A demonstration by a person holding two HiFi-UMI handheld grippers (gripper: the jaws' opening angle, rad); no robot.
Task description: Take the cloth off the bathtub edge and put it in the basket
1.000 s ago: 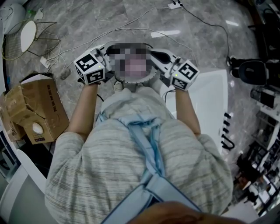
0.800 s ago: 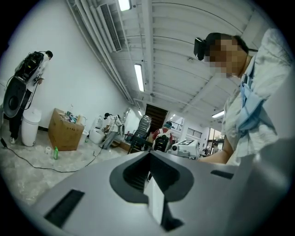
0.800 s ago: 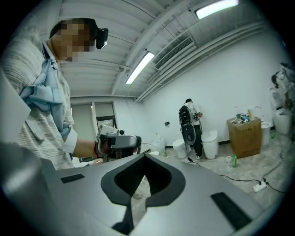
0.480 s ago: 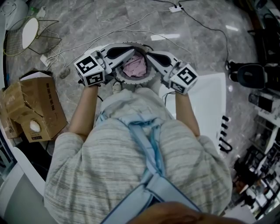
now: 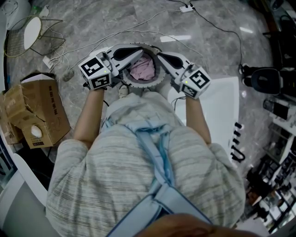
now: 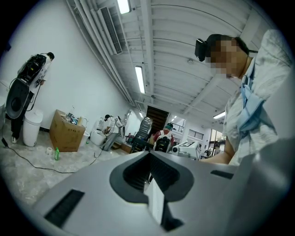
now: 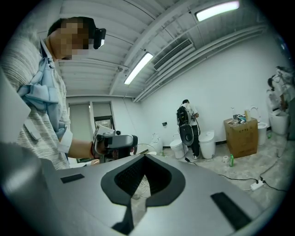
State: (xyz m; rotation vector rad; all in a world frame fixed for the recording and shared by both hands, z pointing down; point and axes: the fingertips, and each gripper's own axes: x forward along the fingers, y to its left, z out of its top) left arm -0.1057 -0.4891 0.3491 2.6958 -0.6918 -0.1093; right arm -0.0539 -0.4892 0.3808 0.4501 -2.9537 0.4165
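In the head view a pink cloth (image 5: pixel 142 68) lies bunched inside a round white basket (image 5: pixel 156 83) on the floor in front of the person. My left gripper (image 5: pixel 142 51) and right gripper (image 5: pixel 158 55) are held level just above the basket, their tips pointing at each other over the cloth. Both are shut with nothing between the jaws. The left gripper view shows its jaws (image 6: pixel 150 156) pressed together and empty. The right gripper (image 7: pixel 144 157) is likewise shut, facing the left gripper (image 7: pixel 114 140). The white bathtub (image 5: pixel 224 106) lies to the right.
An open cardboard box (image 5: pixel 39 115) sits on the floor at left, a wire stand (image 5: pixel 27 34) at the far left. Cables (image 5: pixel 217 25) and a power strip (image 5: pixel 186 6) cross the marble floor. Black equipment (image 5: pixel 266 76) stands at right.
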